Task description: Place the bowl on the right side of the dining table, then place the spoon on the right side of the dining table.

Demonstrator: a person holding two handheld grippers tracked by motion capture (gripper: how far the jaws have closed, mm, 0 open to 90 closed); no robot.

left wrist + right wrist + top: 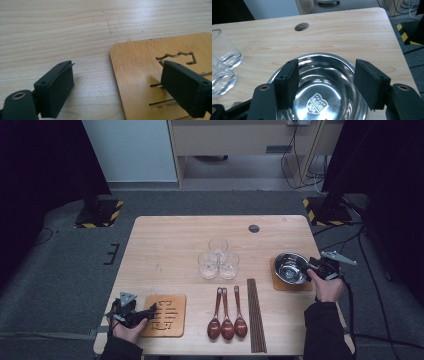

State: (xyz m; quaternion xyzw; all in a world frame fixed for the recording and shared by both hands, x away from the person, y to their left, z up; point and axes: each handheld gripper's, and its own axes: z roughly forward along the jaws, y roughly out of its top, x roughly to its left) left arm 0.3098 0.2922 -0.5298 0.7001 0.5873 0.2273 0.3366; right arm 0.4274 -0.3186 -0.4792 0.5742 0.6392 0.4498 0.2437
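Steel bowl (322, 92) sits on right coaster (278, 282); right tool (324, 82) wide above it, may clip rim. Left tool (117, 87) open astride carved trivet (155, 75) edge, could skid it across the tabletop (62, 32)

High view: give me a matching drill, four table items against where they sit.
Items:
1. steel bowl
2. carved wooden trivet
3. three glasses
4. three wooden spoons

Places:
A. near edge, beside the chopsticks
B. middle of the table, clustered
C. on a mat at the right, by the right gripper
D. near left corner, at the left gripper

Pairs: 1-C, 2-D, 3-B, 4-A
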